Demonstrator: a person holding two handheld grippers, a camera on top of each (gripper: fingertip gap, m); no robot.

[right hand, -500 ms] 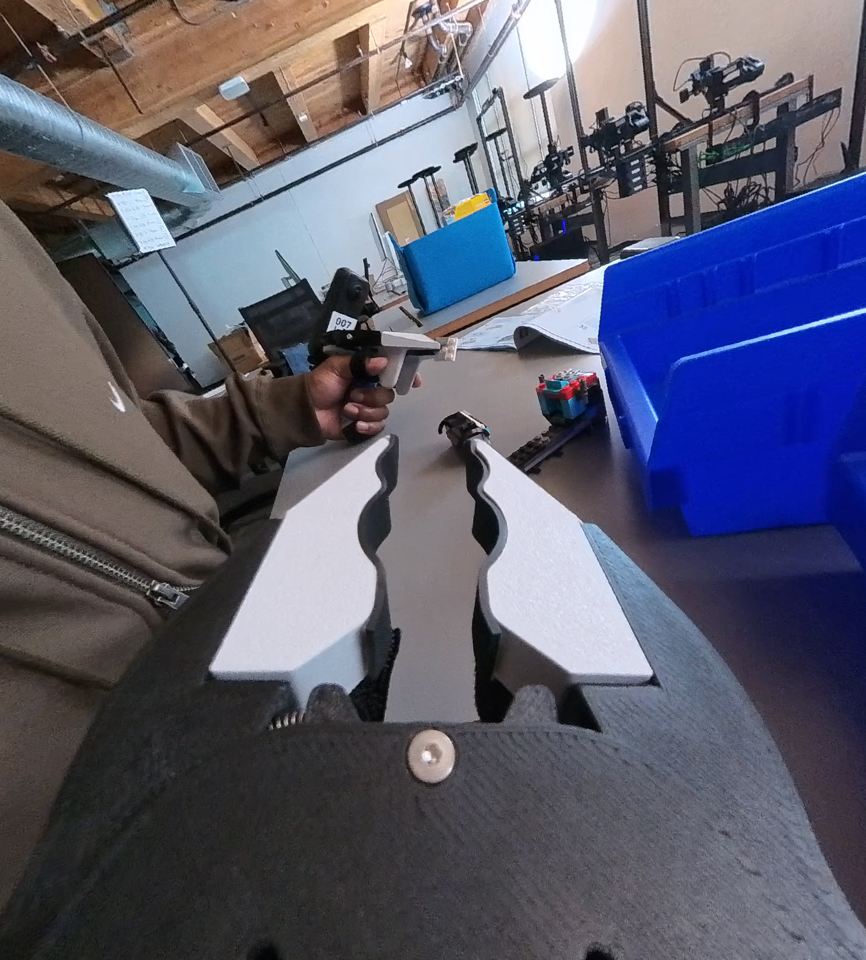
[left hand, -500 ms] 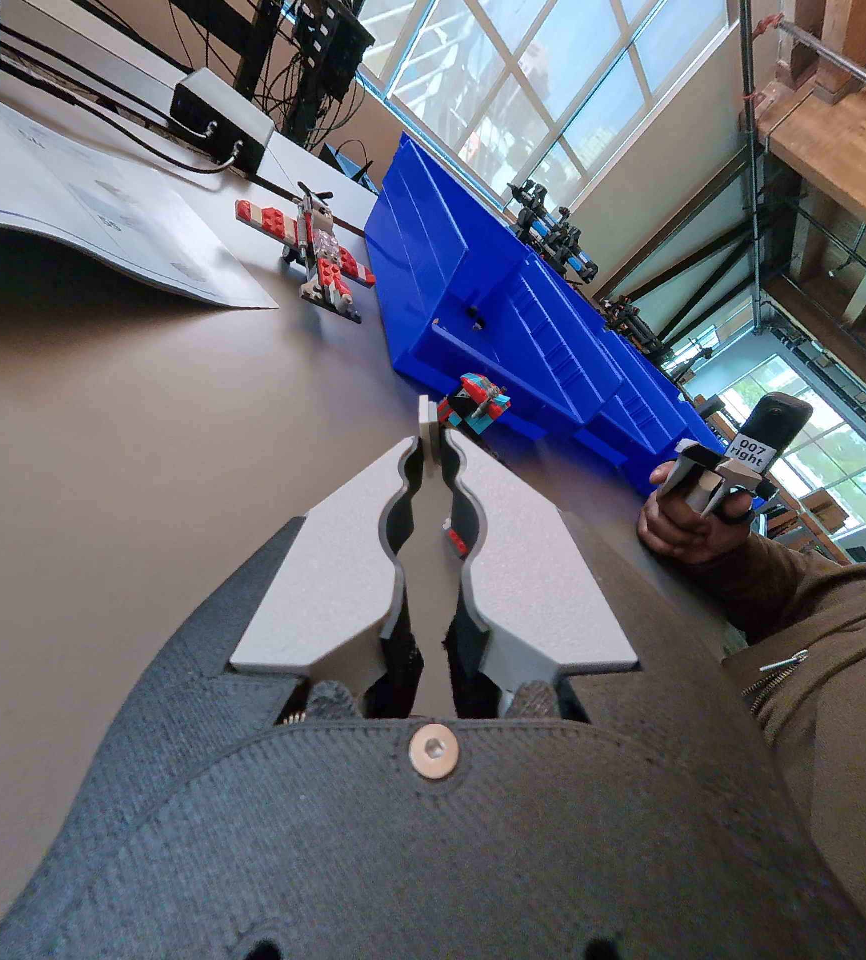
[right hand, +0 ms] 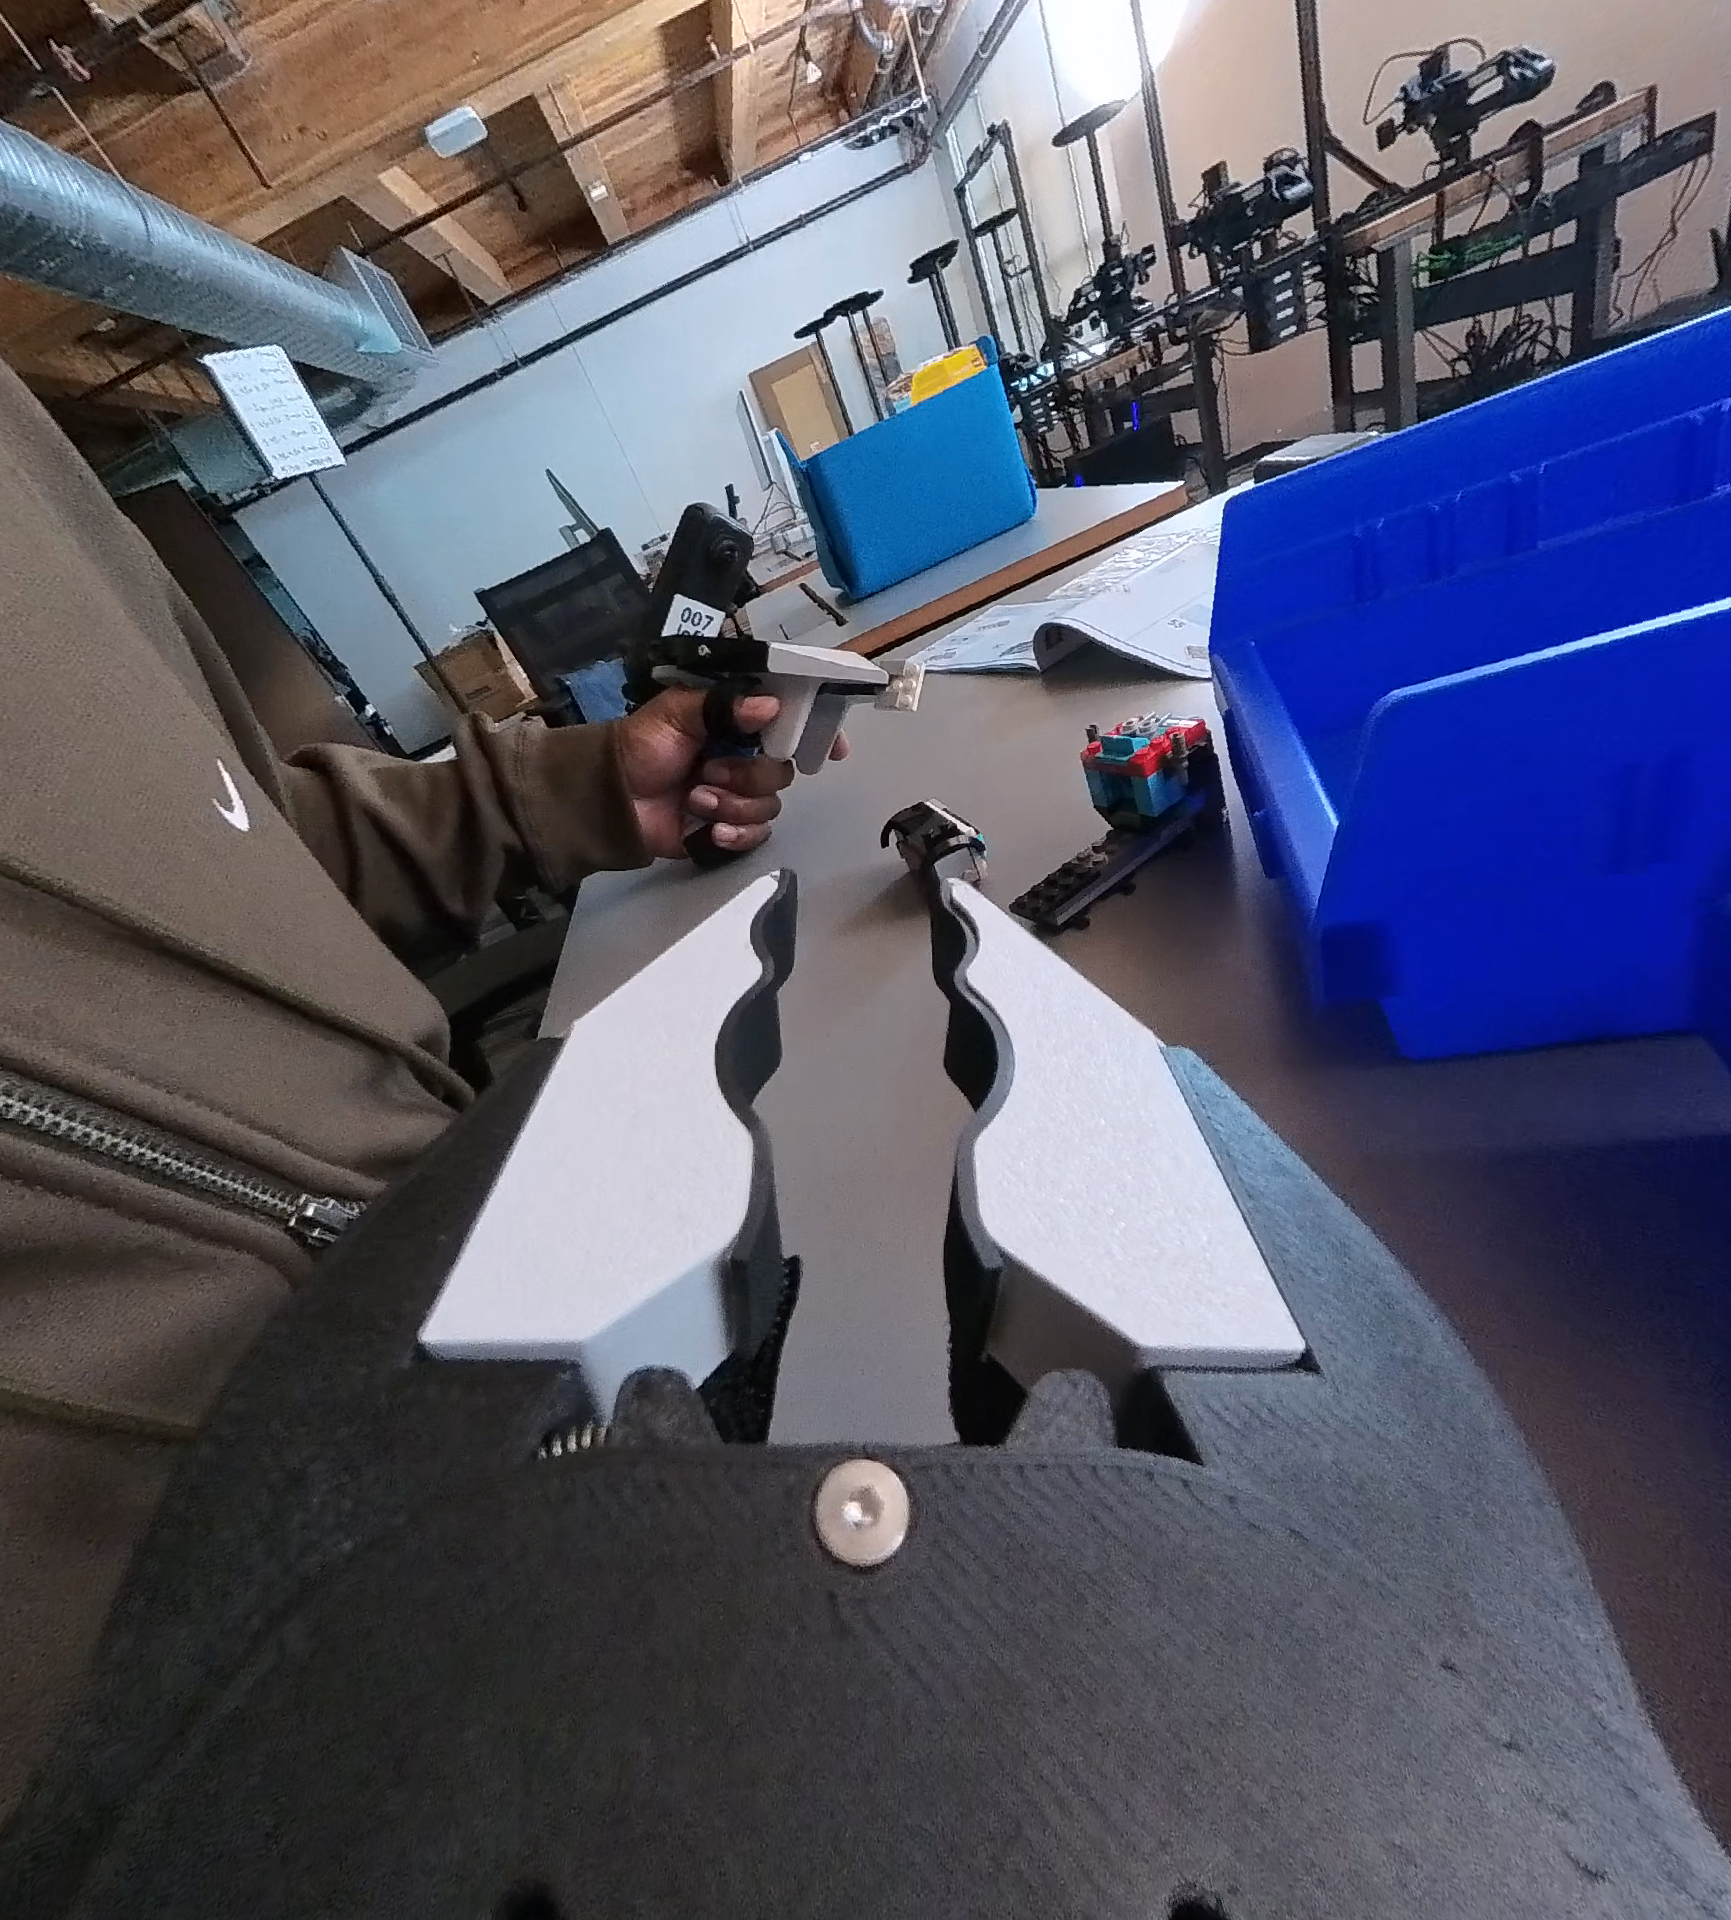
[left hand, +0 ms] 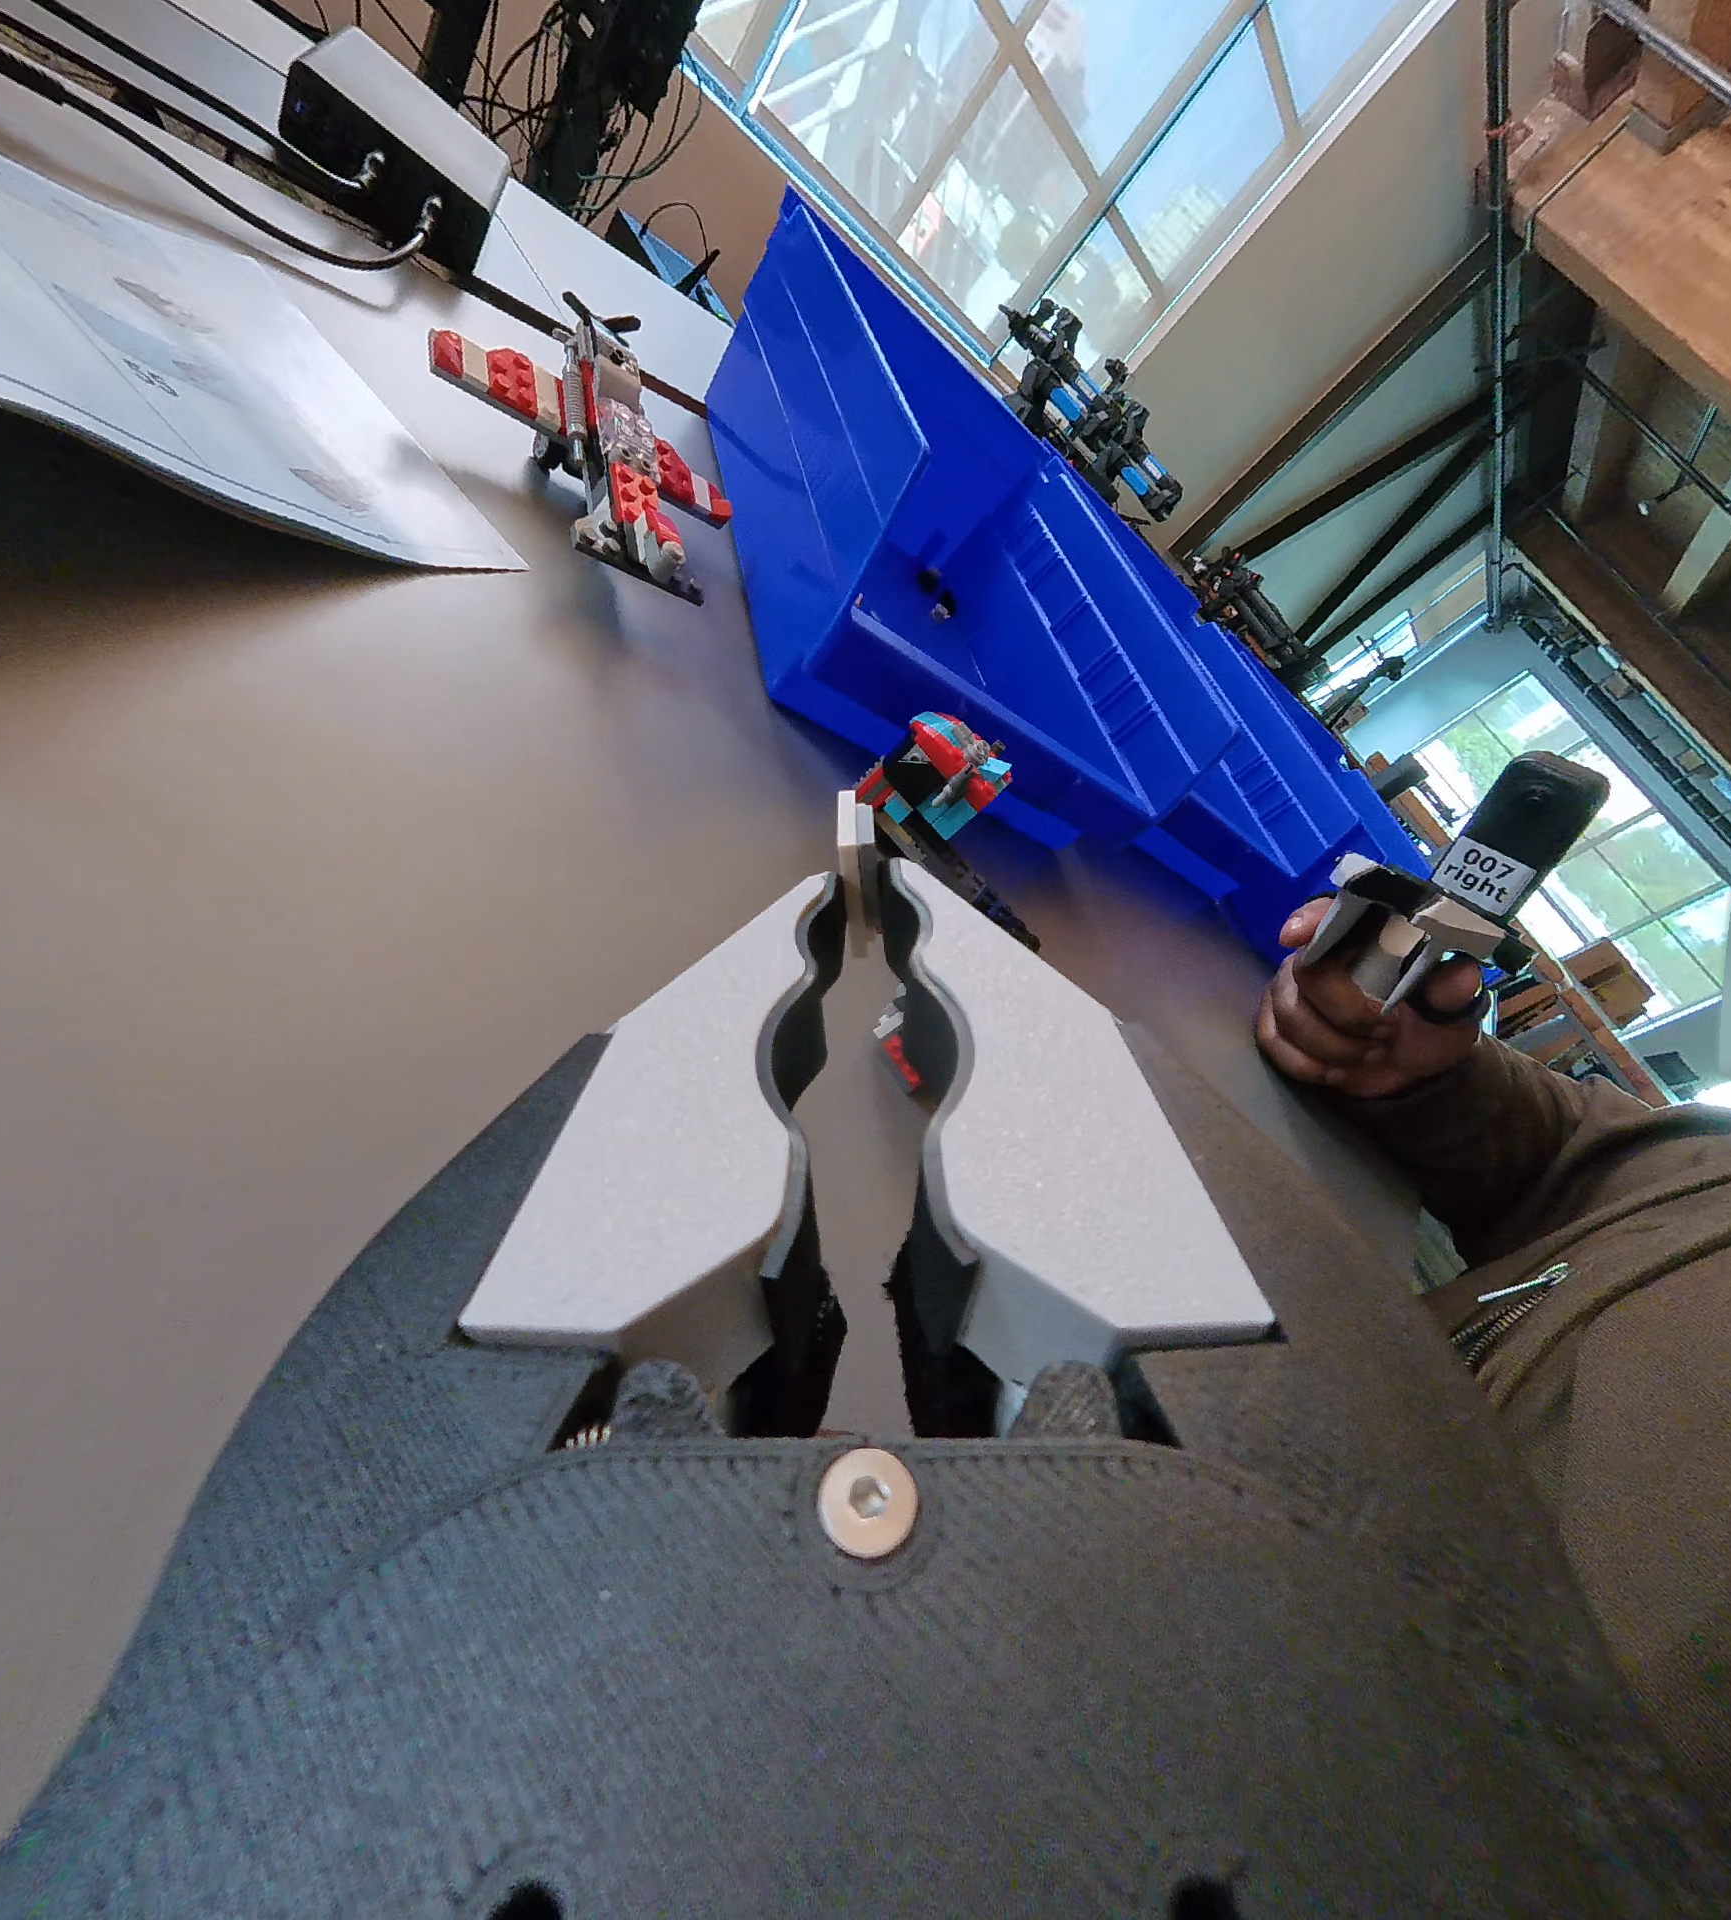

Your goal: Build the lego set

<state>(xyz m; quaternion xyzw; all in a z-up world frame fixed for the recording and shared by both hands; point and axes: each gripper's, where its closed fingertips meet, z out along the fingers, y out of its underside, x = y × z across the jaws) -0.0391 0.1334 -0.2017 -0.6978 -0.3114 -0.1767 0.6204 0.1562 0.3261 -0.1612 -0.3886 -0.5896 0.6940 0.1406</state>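
Left tongs (left hand: 863, 883): tips clamped on a small pale plate brick (left hand: 853, 847), white and light grey, standing edge-on between the pads and sticking out past the tips. From the right wrist view the same brick (right hand: 900, 686) shows at the tip of the left tongs, held clear above the counter (left hand: 321, 831); a hand (right hand: 695, 758) in a brown sleeve grips the handle.

Right tongs (right hand: 866, 894): tips apart, nothing between them, only bare counter showing in the gap. Just beyond the right-side fingertip (right hand: 954, 904) lies a small black and white brick piece (right hand: 934, 831) with a curved black part; whether the fingertip touches it cannot be told.

Near, on the counter: through the gap of the left tongs, a small red, black and white brick piece (left hand: 900, 1049) lies flat.

A little farther: a block of teal, red and black bricks (right hand: 1141, 769) sits on one end of a long dark studded plate (right hand: 1100, 878). In the left wrist view this block (left hand: 934, 790) appears just behind the held pale brick.

Beyond that: blue bins (right hand: 1515, 727), in a row, close beside the teal block. A small dark bit (left hand: 939, 597) lies inside one.

Farther along the counter: a brick-built aeroplane (left hand: 596, 447) with red and white wings, near the bins' far end. An open booklet (left hand: 165, 395) lies to its left, one page arched.

Far: a silver and black box (left hand: 393, 156) with cables plugged in; windows and camera rigs behind.
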